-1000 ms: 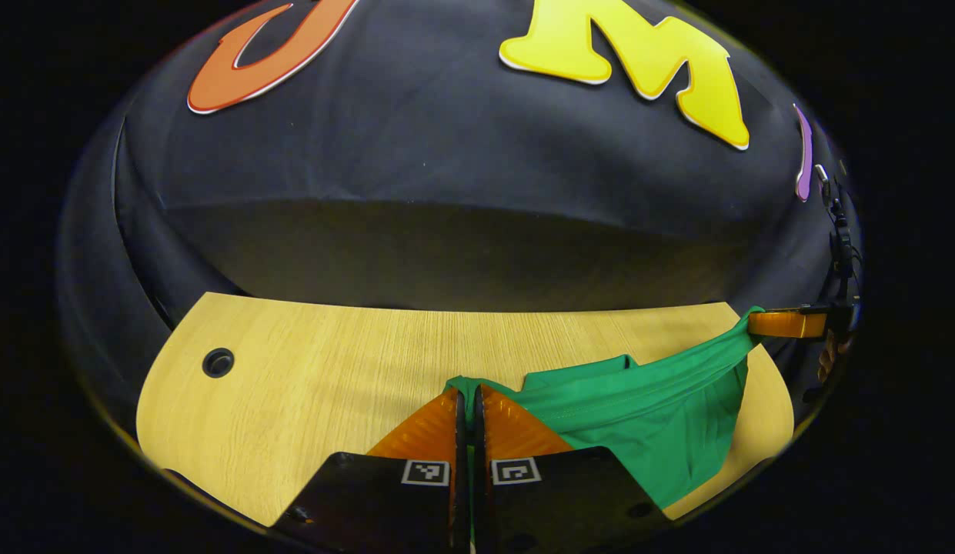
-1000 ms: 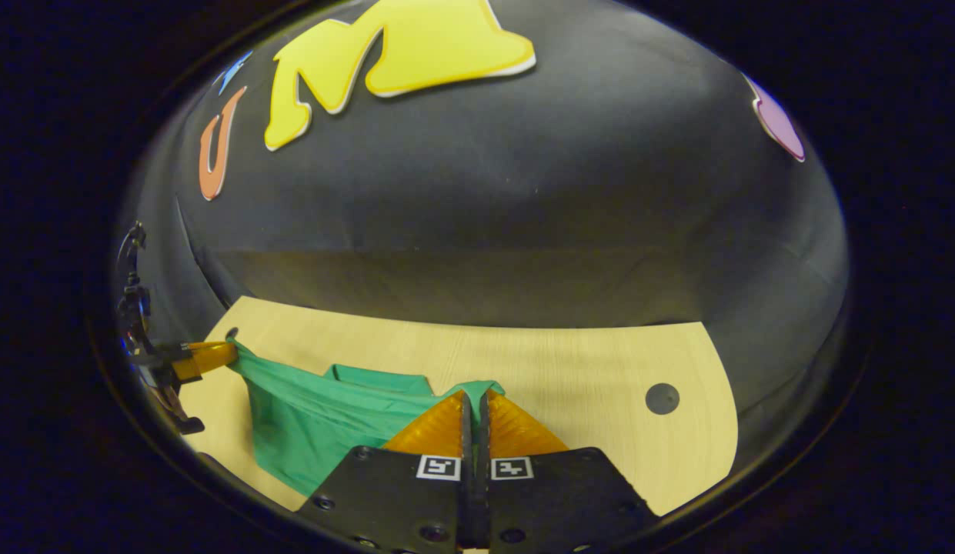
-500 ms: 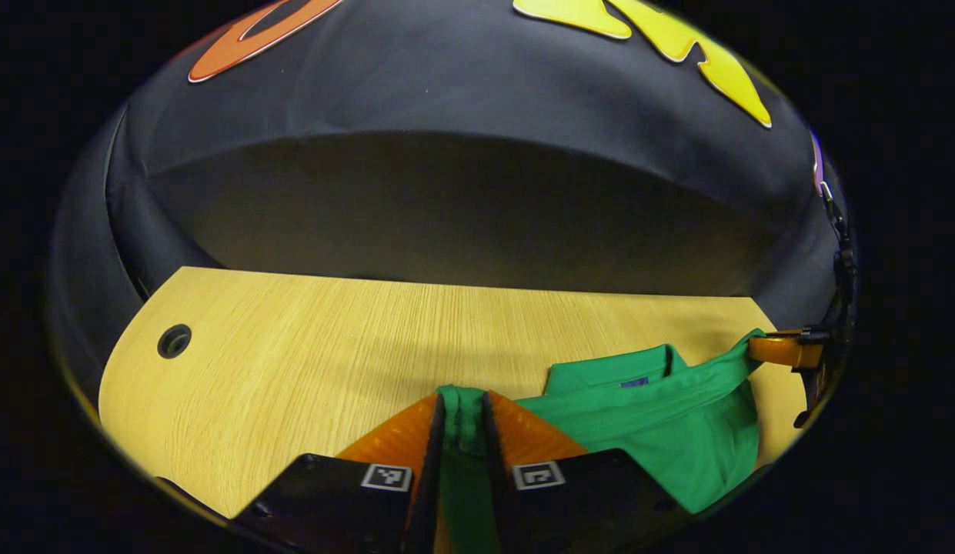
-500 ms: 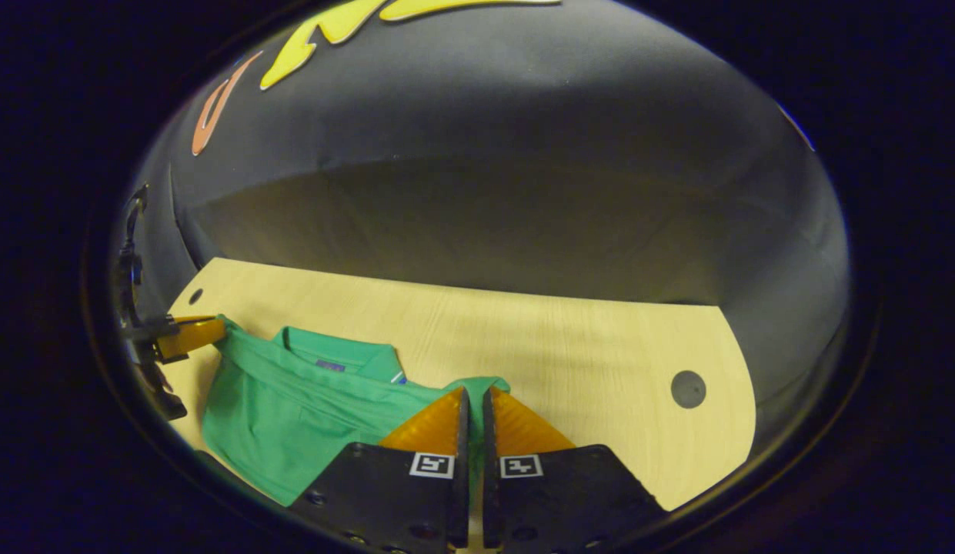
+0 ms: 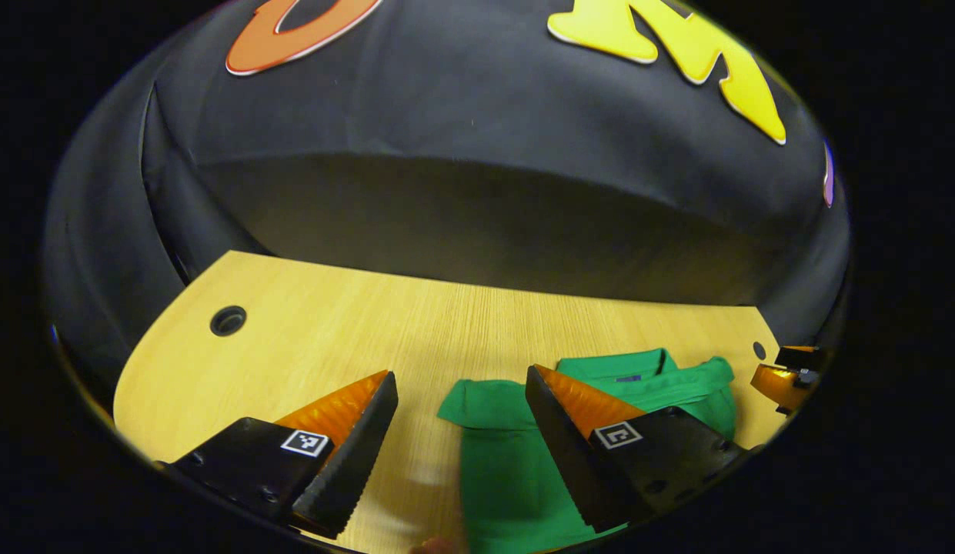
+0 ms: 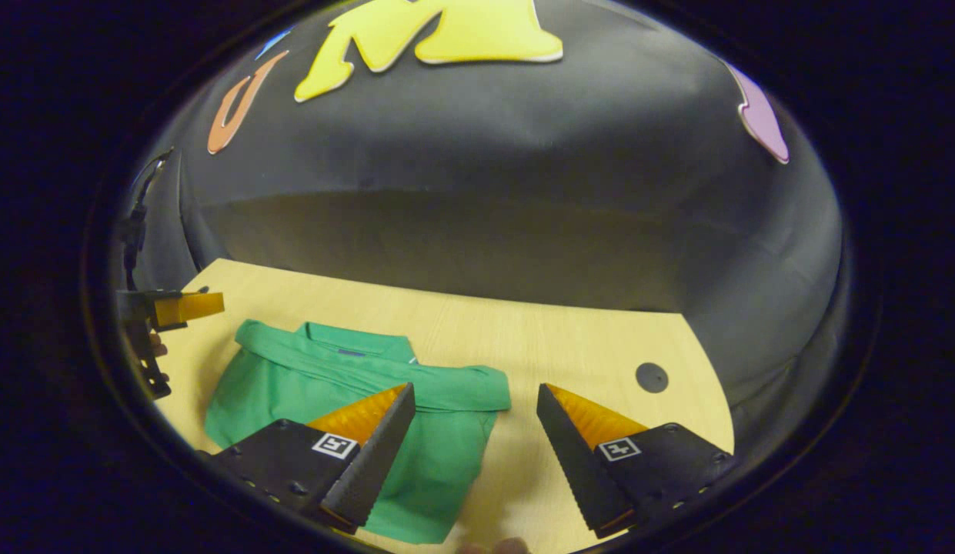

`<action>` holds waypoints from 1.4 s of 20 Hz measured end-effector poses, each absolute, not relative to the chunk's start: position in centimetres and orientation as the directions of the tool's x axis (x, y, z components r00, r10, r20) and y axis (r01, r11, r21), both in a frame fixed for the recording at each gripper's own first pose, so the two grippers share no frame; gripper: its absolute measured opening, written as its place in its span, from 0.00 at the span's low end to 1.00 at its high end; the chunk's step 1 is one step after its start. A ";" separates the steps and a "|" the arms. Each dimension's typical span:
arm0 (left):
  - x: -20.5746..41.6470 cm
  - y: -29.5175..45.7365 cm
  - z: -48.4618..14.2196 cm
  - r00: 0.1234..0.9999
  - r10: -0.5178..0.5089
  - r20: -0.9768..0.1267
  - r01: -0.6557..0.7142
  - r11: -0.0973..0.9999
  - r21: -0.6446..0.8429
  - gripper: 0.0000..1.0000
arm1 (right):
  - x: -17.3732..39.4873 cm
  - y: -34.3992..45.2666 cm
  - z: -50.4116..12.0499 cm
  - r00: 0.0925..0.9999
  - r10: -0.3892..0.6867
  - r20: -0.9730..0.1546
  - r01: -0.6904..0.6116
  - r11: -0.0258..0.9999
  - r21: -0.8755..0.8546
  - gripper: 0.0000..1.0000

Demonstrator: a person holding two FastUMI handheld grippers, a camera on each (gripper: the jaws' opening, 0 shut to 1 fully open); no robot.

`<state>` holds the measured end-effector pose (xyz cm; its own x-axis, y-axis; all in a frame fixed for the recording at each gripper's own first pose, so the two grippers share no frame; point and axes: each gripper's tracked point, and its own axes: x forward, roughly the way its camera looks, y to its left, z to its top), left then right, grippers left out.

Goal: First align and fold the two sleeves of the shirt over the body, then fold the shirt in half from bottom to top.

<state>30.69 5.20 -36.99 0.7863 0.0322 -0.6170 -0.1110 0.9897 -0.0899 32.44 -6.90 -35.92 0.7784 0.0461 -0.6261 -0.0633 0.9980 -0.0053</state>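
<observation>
Lying flat on the wooden table [image 6: 569, 346], the green shirt [image 6: 323, 381] sits folded, its collar toward the far edge and a folded band of fabric running across its upper part. In the right gripper view, the right gripper [image 6: 477, 431] hangs over the near right corner of the shirt with its two fingers spread wide and nothing between them; one finger is over the green cloth, the other over bare wood. At the left edge of that view the left gripper [image 6: 186, 306] shows just beyond the shirt's far left corner, apart from it. In the left gripper view, the left gripper [image 5: 462, 415] is likewise spread wide and holding nothing, with the shirt [image 5: 515, 454] lying between and beneath its fingers. The right gripper [image 5: 781, 378] appears at the right edge there, near the shirt's far corner. Round cable holes [image 6: 651, 377] sit in the table near each side.
</observation>
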 end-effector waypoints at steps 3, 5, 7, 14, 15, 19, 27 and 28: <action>29.7 4.7 -31.3 0.846 0.063 -0.529 -0.111 0.992 -0.059 1.00 | 30.7 -6.9 -30.9 0.826 0.036 -0.563 -0.037 0.999 0.009 0.97; 28.4 4.8 -26.7 0.880 0.071 -0.470 -0.103 0.994 -0.042 1.00 | 28.9 -6.6 -27.0 0.856 0.041 -0.515 -0.036 0.999 0.019 0.97; 26.3 4.7 -22.0 0.909 0.083 -0.409 -0.105 0.994 -0.032 1.00 | 26.8 -6.4 -23.0 0.891 0.038 -0.452 -0.035 0.999 0.014 0.97; 14.4 1.6 -9.7 0.964 0.047 -0.260 -0.052 0.999 -0.012 1.00 | 14.5 -3.5 -11.3 0.961 0.065 -0.268 -0.073 0.997 -0.021 0.97; 12.6 0.7 -8.7 0.967 0.032 -0.252 -0.035 0.999 -0.008 1.00 | 12.5 -3.0 -10.5 0.964 0.071 -0.256 -0.079 0.997 -0.022 0.97; 5.8 -1.4 -7.0 0.978 0.010 -0.209 -0.003 0.999 0.034 1.00 | 5.1 -2.0 -8.9 0.971 0.052 -0.233 -0.051 0.999 0.011 0.95; -0.4 -1.4 -6.8 0.982 0.013 -0.189 -0.011 1.000 0.010 1.00 | -0.8 -1.6 -7.7 0.979 0.010 -0.204 -0.002 0.999 0.037 0.95; -0.6 -1.4 -6.7 0.982 0.013 -0.190 -0.011 1.000 0.008 1.00 | -1.1 -1.3 -7.8 0.978 0.013 -0.207 -0.006 0.999 0.038 0.98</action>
